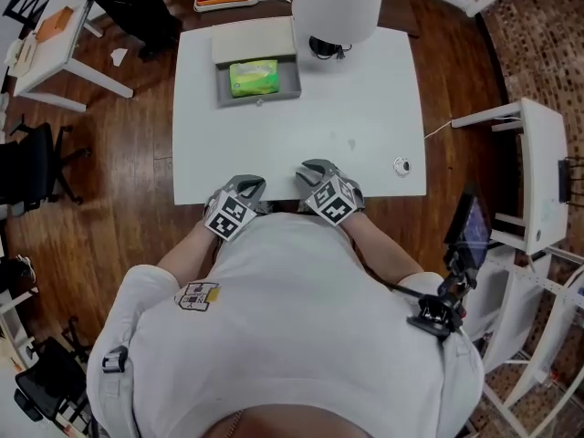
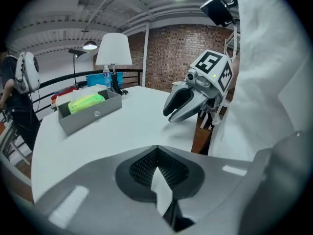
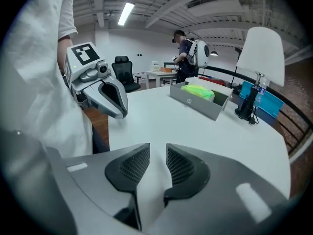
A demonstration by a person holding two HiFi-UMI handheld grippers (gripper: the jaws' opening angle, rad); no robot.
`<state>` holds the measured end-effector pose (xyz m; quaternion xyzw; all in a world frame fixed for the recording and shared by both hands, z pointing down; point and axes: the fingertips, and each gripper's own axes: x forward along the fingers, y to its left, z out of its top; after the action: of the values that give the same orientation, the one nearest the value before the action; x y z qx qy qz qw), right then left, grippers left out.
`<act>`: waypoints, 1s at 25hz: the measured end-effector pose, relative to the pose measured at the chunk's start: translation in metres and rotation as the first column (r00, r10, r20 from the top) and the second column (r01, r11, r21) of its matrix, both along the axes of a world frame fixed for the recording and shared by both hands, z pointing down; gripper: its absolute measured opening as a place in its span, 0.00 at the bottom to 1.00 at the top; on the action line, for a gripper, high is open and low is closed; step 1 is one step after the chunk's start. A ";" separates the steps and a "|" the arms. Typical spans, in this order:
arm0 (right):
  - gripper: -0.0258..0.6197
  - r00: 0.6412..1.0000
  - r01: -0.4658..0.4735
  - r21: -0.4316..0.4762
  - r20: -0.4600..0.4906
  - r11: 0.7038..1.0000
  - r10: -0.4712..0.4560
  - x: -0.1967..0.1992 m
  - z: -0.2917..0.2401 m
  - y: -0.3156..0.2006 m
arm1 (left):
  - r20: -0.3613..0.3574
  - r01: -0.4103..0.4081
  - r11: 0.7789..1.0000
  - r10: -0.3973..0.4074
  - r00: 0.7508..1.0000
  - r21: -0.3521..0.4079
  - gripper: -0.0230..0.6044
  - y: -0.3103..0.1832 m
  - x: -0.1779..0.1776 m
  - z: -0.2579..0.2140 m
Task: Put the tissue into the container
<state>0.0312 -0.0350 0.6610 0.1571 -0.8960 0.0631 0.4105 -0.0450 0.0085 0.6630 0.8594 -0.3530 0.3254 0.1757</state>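
Since the green tissue pack (image 1: 253,77) already lies inside the grey container (image 1: 258,99) at the far left of the table (image 1: 365,108), the main risk I see is undoing it. A needless reach could shove the container toward the far left corner, which it sits near, or drag the pack back out.

Left gripper (image 1: 245,188): jaws fully together, nothing in them. Pushed forward like this it would knock things rather than take them.

Lamp (image 1: 338,3): stands just right of the container at the far edge (shade hangs out over the table). A high reach from the right could clip the shade; its dark base sits close by the container's right wall.

Right gripper (image 1: 316,172): jaws part-way apart, only bare table between them, holding nothing.

Edges and room:
- Both grippers hover side by side at the near edge, close against the person's body, so there is little room to draw back.
- The table between them and the container is bare, a straight lane.
- The right half is open too, save a small round object (image 1: 401,165) near the right edge, easily swept off.
- Beyond that edge a white side table (image 1: 538,172) stands near and would hem in a wide swing of the right arm.
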 end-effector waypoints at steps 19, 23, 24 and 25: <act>0.08 1.000 -0.006 0.036 -0.030 0.999 0.007 0.004 -0.001 0.001 | 0.018 -0.007 1.000 0.006 1.000 0.015 0.04 0.003 0.001 -0.011; 0.04 0.999 -0.008 0.053 -0.041 0.999 0.010 0.006 -0.002 0.000 | 0.022 -0.008 1.000 0.008 1.000 0.016 0.04 0.003 0.001 -0.011; 0.04 0.999 -0.009 0.055 -0.043 0.998 0.011 0.006 -0.002 0.000 | 0.022 -0.008 1.000 0.008 1.000 0.016 0.04 0.004 0.000 -0.009; 0.04 0.999 -0.009 0.057 -0.044 0.998 0.012 0.006 -0.002 0.000 | 0.022 -0.008 1.000 0.007 1.000 0.017 0.04 0.005 -0.001 -0.008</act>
<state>0.0369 -0.0352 0.6586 0.1746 -0.8873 0.0365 0.4252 -0.0459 0.0130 0.6554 0.8585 -0.3544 0.3327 0.1634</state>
